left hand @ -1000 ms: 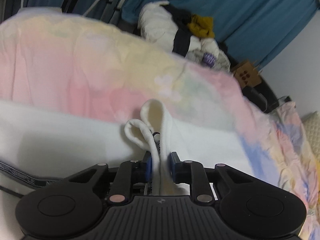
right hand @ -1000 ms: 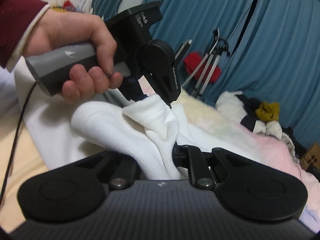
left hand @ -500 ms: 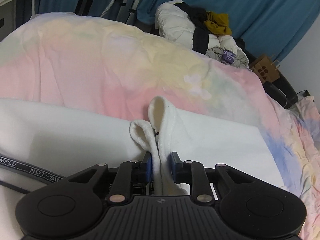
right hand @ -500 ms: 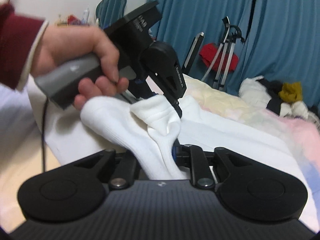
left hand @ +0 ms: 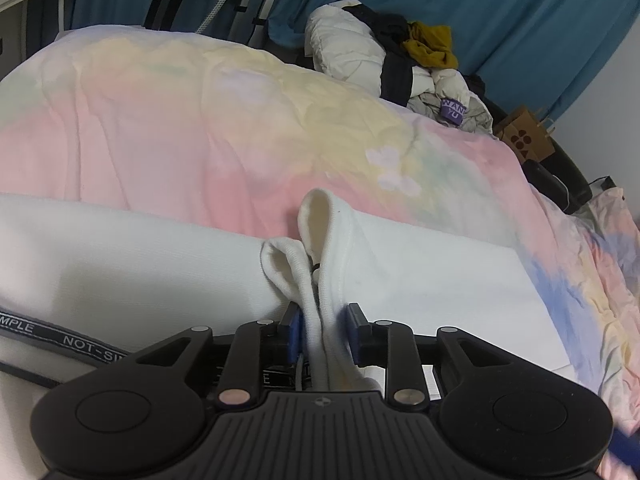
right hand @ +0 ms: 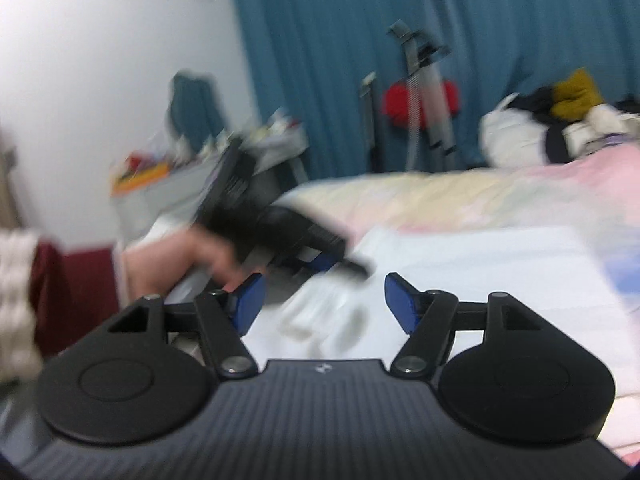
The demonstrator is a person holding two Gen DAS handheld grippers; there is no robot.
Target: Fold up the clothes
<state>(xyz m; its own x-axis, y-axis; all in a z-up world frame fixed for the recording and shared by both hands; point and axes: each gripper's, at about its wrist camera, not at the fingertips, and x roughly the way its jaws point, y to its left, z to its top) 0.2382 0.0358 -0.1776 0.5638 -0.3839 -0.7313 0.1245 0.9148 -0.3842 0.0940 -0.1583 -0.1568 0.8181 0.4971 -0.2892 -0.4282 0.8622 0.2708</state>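
Gone from our right gripper (right hand: pixel 322 300) is the white garment it was clamping a second ago: its jaws have just been opening, they now stand wide with nothing between the blue pads (right hand: pixel 402 306), and the view has swung up and level, blurred with the motion. Nearest in on the other side, our left gripper (left hand: pixel 322 334) has barely shifted; its jaws have eased apart a little, and the bunched white garment (left hand: pixel 324 276) runs straight between them at a narrow gap, the left pad seems to have let go while the right one touches the cloth, so we call that grip loose at best. Just past the fingertips the cloth stands up in two soft loops, and the rest of it lies flat and white across the bed, a black printed band (left hand: pixel 60 344) trailing off to the left. From the right camera we catch the hand (right hand: pixel 192 256) on the left gripper's handle, low over that same white spread. Beyond it comes the pastel bedspread (left hand: pixel 200 128), then a pile of clothes (left hand: pixel 384 60) at the far edge, and blue curtains (left hand: pixel 500 8) behind. The risk from here, as we judge it: with the right side released and the left jaws slackening, the fold could slide out and spring open, or the loops could flop crooked before they are pressed flat.
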